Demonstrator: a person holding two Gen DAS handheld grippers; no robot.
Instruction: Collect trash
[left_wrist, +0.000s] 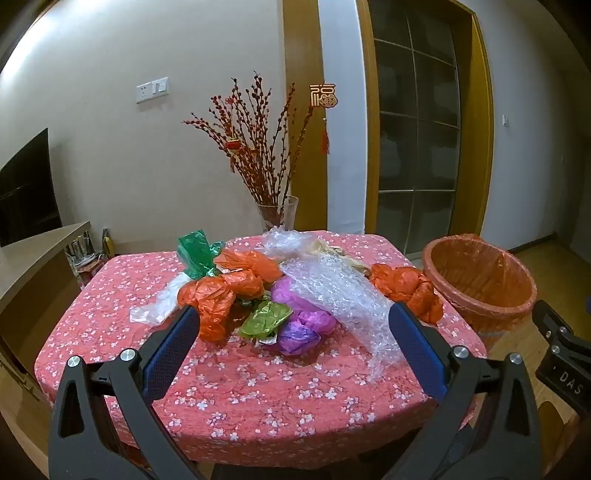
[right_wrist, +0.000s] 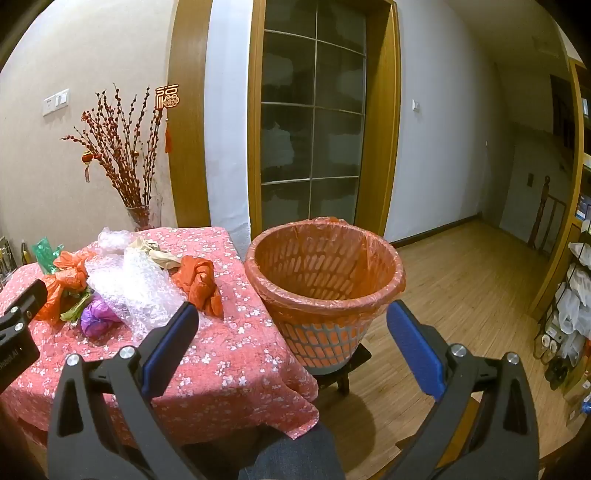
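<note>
A pile of crumpled plastic trash lies on the table (left_wrist: 240, 391) with the red flowered cloth: orange bags (left_wrist: 218, 295), a green bag (left_wrist: 195, 254), a purple bag (left_wrist: 303, 317), bubble wrap (left_wrist: 340, 295) and another orange bag (left_wrist: 406, 288) at the right. The bubble wrap (right_wrist: 133, 284) and the right orange bag (right_wrist: 201, 284) also show in the right wrist view. A bin (right_wrist: 325, 280) lined with an orange bag stands on a stool right of the table. My left gripper (left_wrist: 291, 332) is open, above the table's near side, facing the pile. My right gripper (right_wrist: 291, 332) is open and empty, in front of the bin.
A glass vase (left_wrist: 277, 214) with red branches stands at the table's far edge. A sideboard (left_wrist: 33, 254) is at the left. A glass door (right_wrist: 310, 122) is behind the bin (left_wrist: 480, 280). Wooden floor (right_wrist: 461, 280) stretches right, with shelves (right_wrist: 576, 295) at the far right.
</note>
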